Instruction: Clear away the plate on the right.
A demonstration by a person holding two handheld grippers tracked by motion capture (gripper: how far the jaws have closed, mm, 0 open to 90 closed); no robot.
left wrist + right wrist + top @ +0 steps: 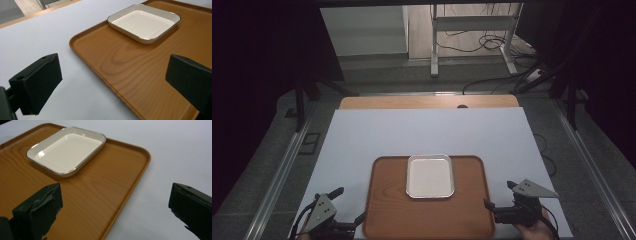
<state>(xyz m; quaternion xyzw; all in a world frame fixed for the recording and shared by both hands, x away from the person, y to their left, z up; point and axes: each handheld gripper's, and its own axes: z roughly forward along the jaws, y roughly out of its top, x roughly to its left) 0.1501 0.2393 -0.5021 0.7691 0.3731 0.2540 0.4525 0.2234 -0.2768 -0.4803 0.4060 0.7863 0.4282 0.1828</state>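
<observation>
Tray [428,220] sits between my two grippers, left gripper [350,205] and right gripper [498,194], both wide open and holding nothing. I see the floor past the table in the high view.

Left gripper [348,205] low at near-left, jaws spread wide; right gripper [499,195] near-right, jaws wide too.
</observation>
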